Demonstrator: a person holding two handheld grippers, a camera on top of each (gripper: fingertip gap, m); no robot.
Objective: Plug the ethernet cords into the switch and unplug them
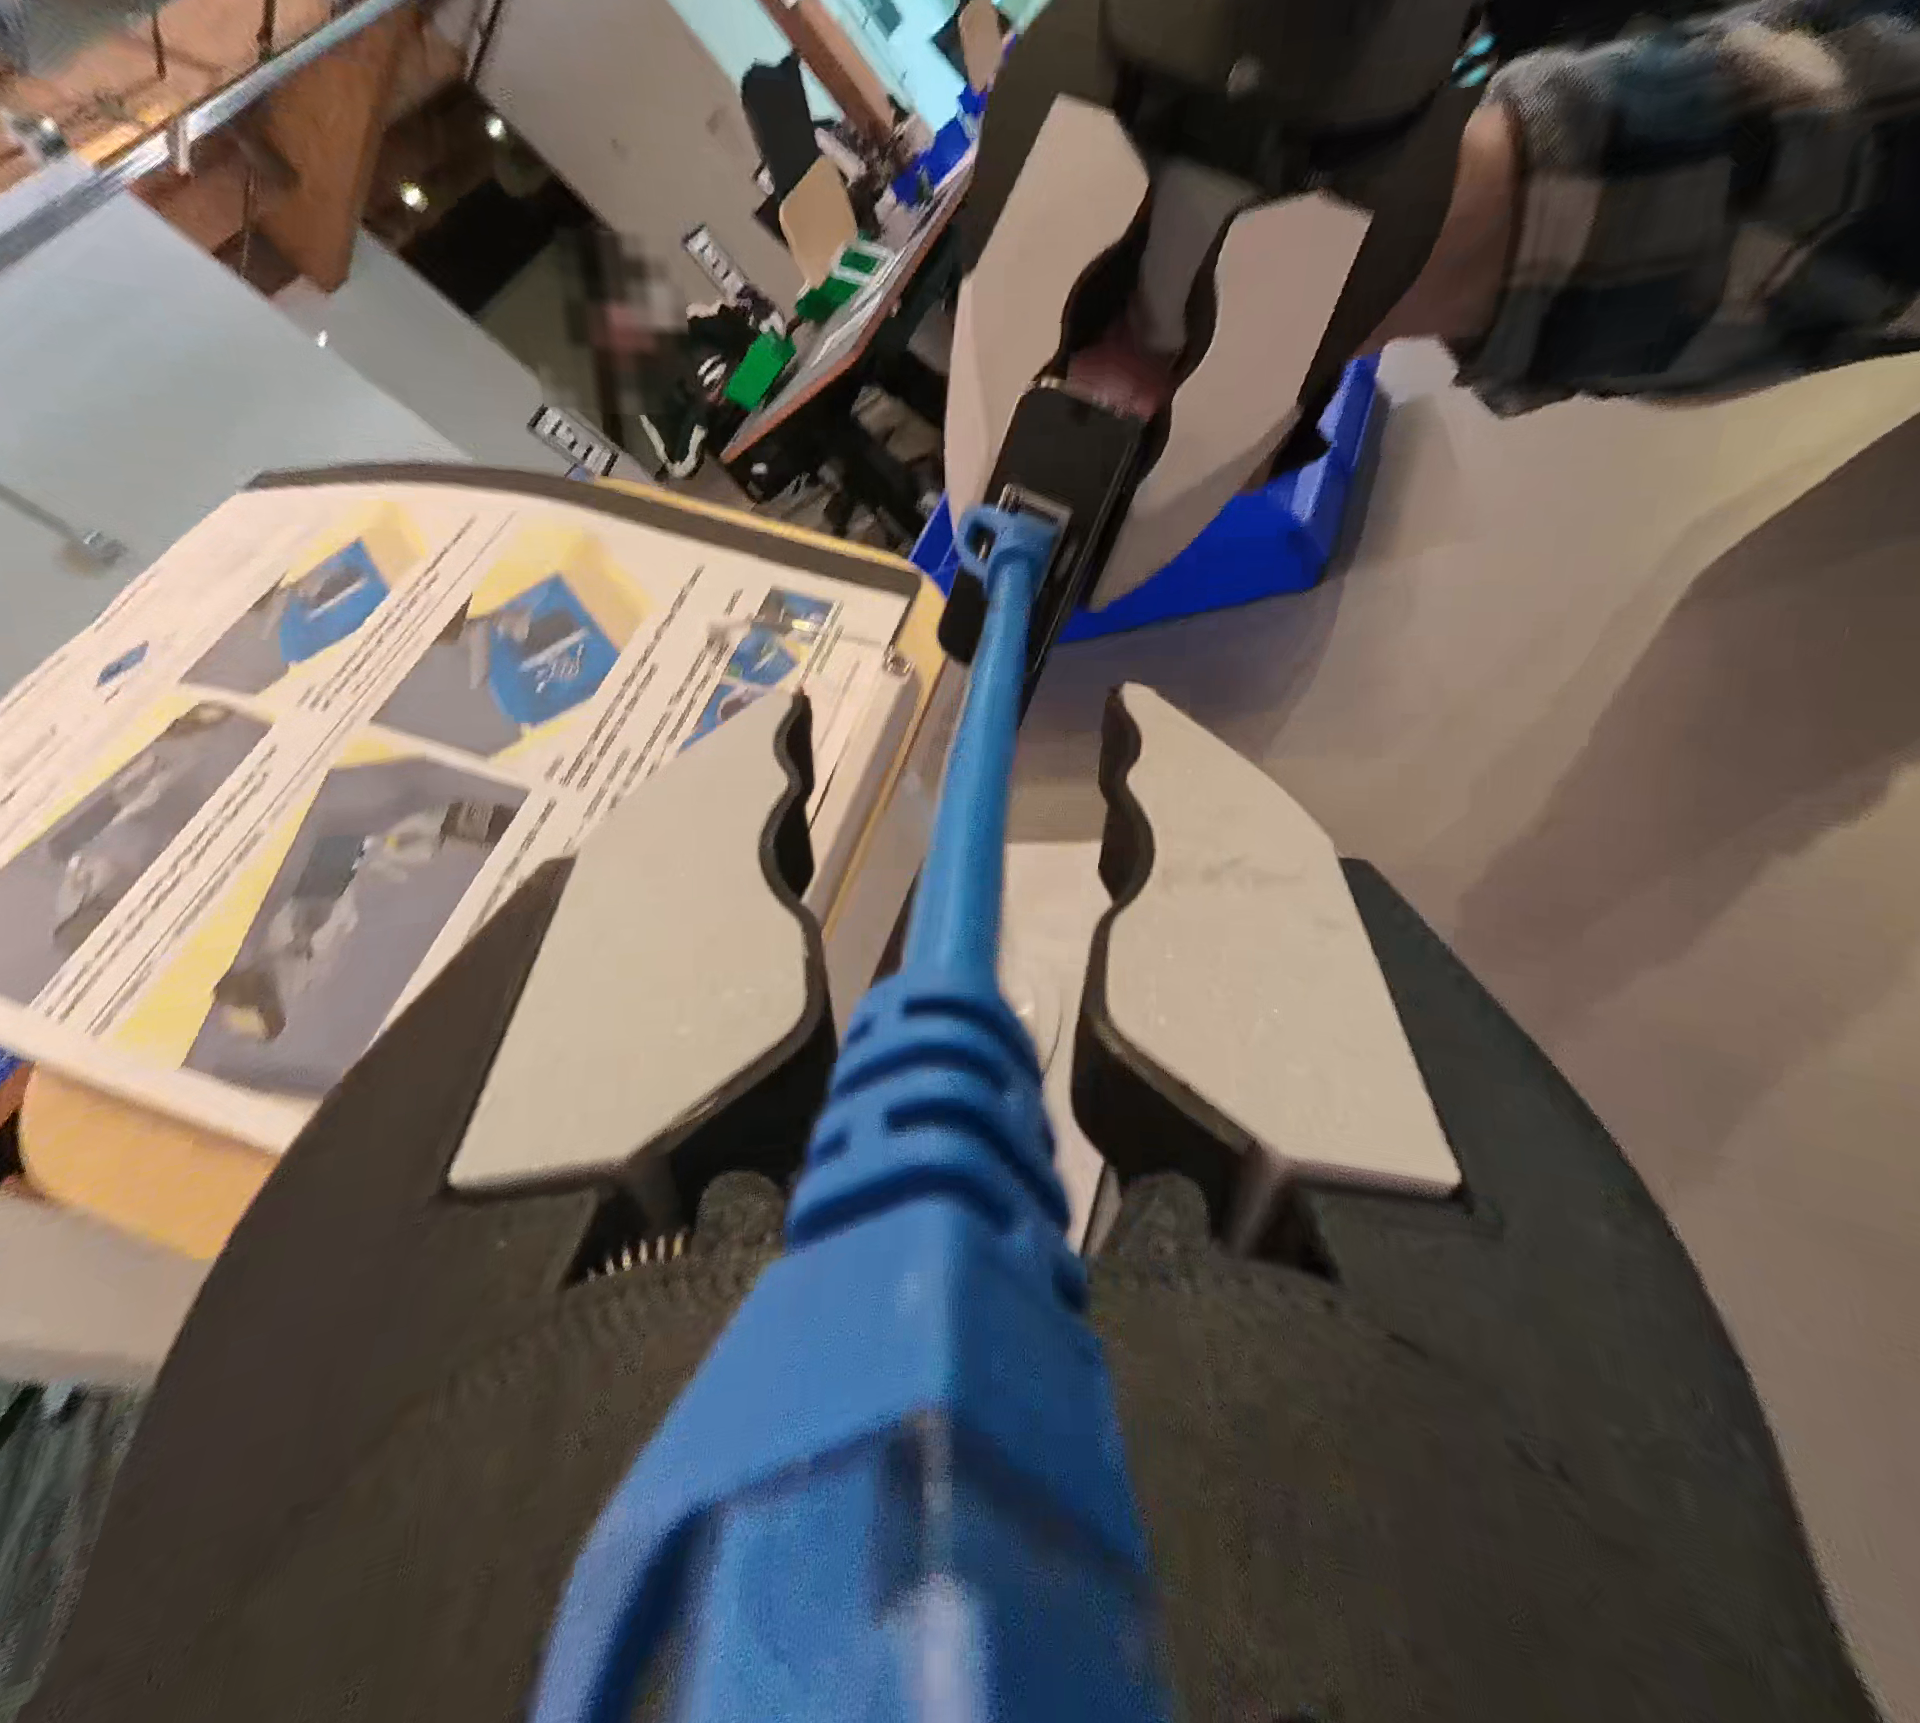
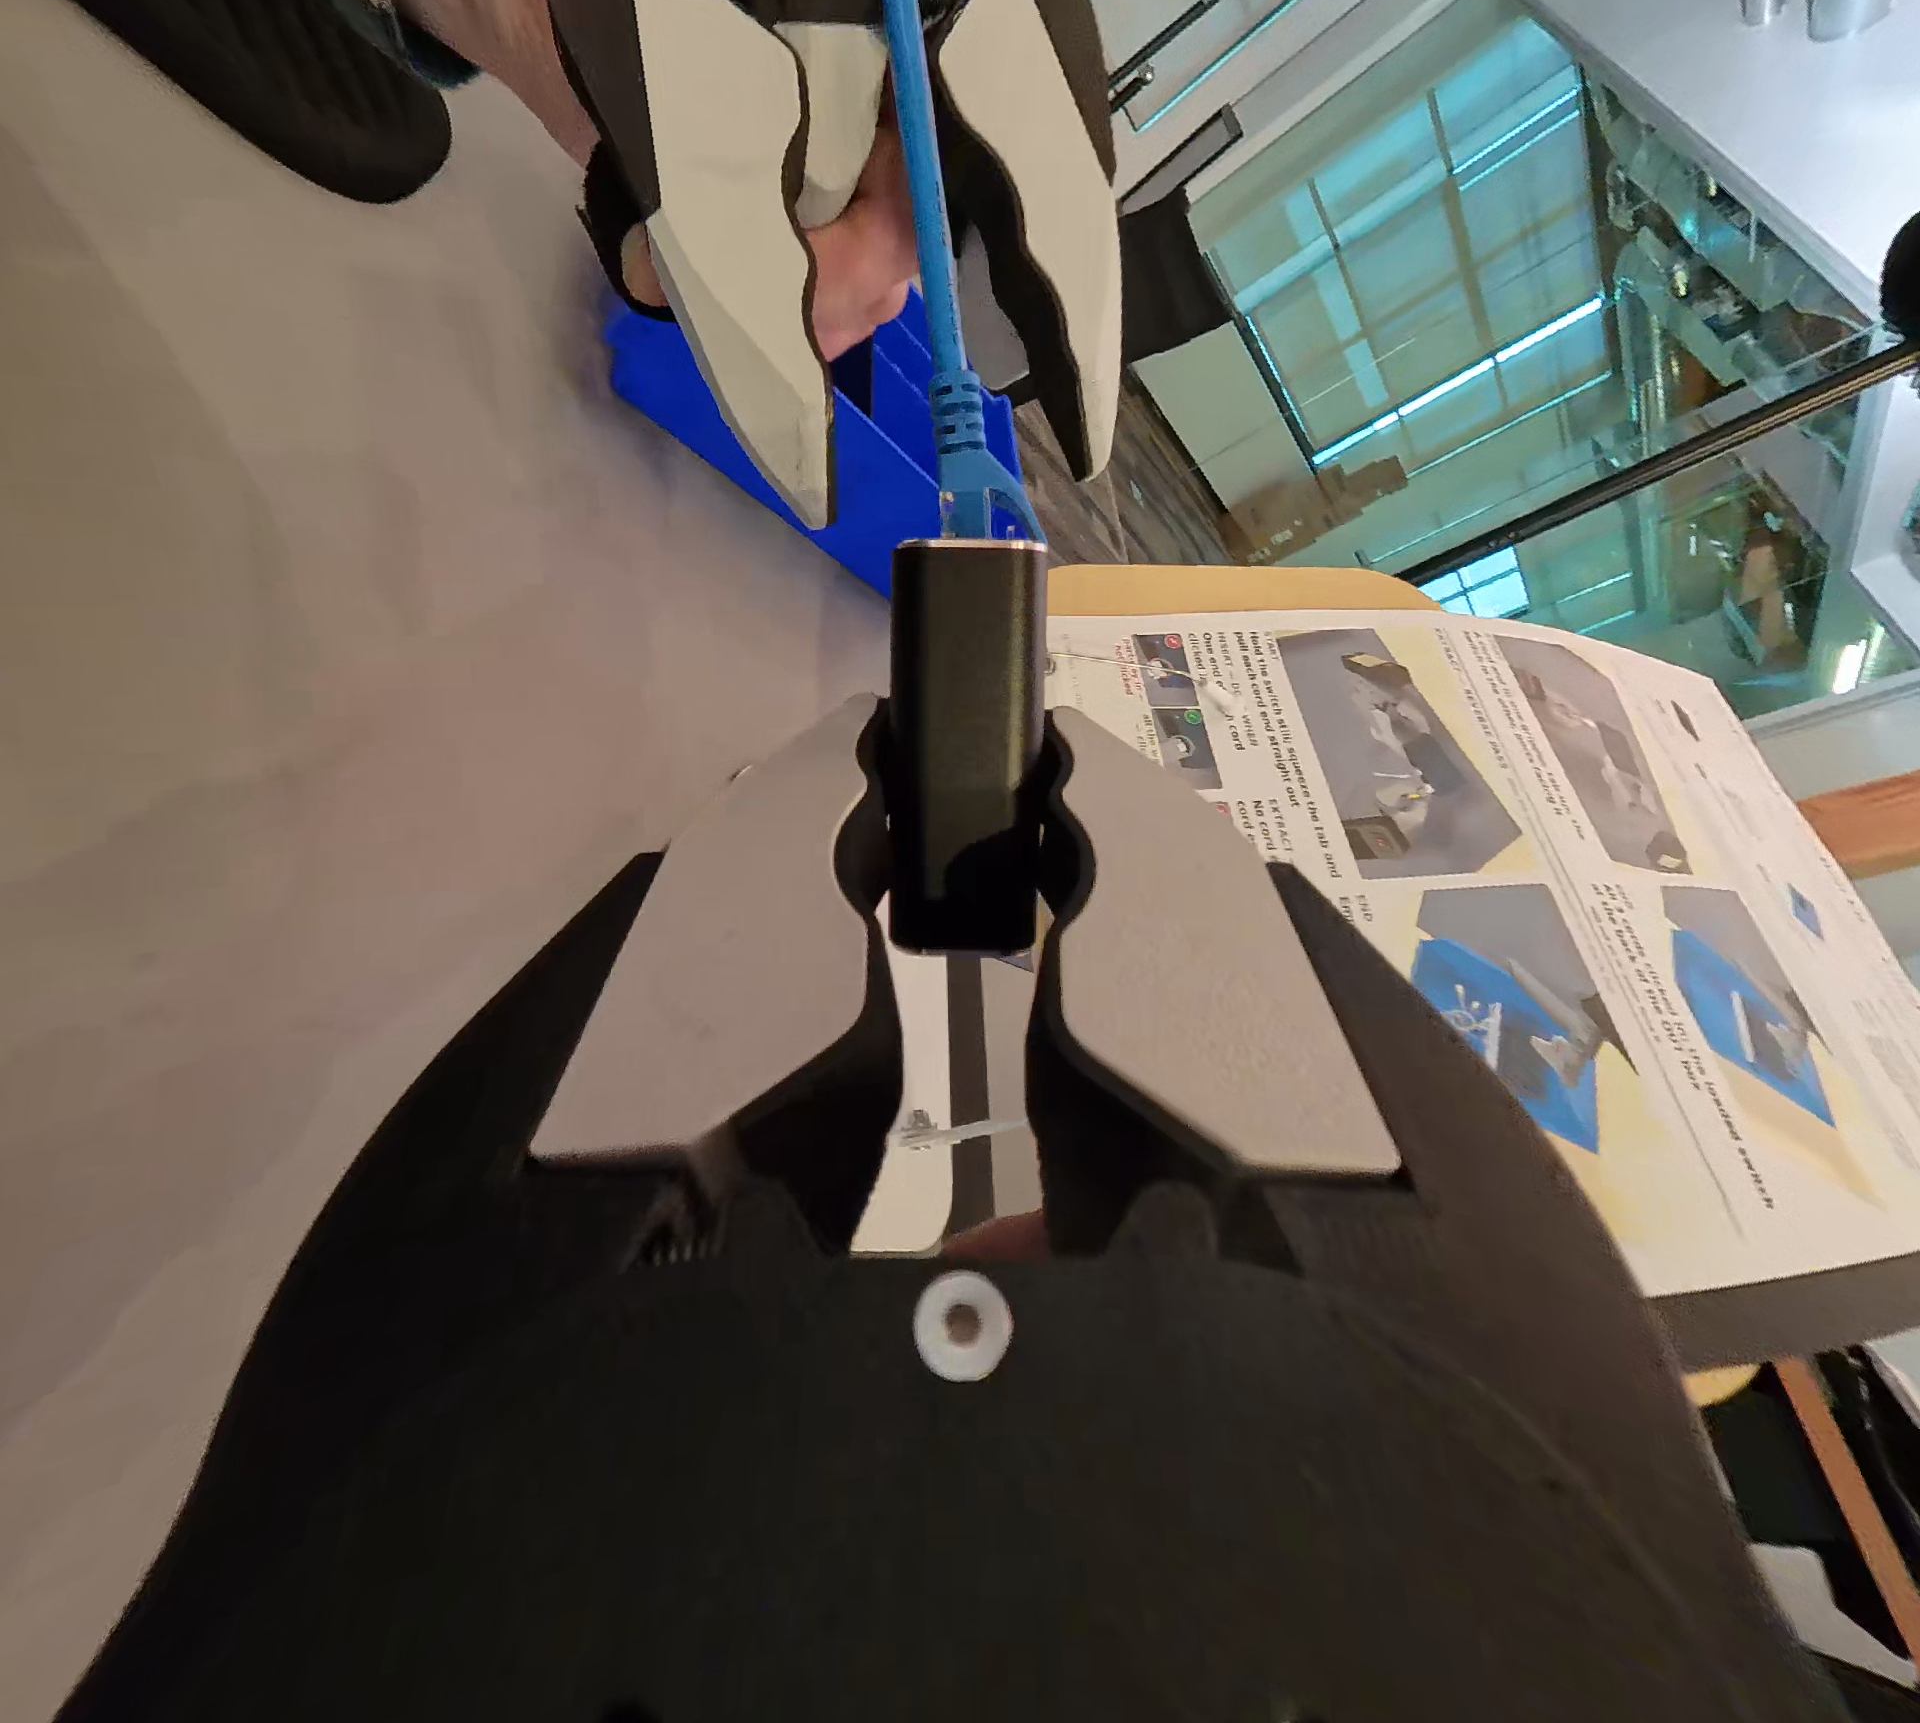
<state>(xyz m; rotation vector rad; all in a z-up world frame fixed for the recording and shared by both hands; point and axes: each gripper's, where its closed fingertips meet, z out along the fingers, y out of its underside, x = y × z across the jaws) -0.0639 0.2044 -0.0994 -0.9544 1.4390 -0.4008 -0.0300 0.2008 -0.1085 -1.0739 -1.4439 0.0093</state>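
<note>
Black switch clamped in right gripper, blue ethernet cord plugged into its far end

The switch (image 2: pixel 966 769), a slim black box, is pinched between both pads of the right gripper (image 2: pixel 961 738) and held above the grey table (image 2: pixel 312 634). One plug (image 2: pixel 961 520) of the blue ethernet cord (image 1: pixel 971 790) is seated in the port at the end turned away from that gripper. The cord runs between the fingers of the left gripper (image 1: pixel 956 717), which are spread, with a gap on each side of the cord. The cord's second plug (image 1: pixel 894 1361) is seen close to the left camera. A blue bin (image 2: pixel 883 447) and a printed instruction sheet (image 2: pixel 1455 842) lie on the table behind
</note>
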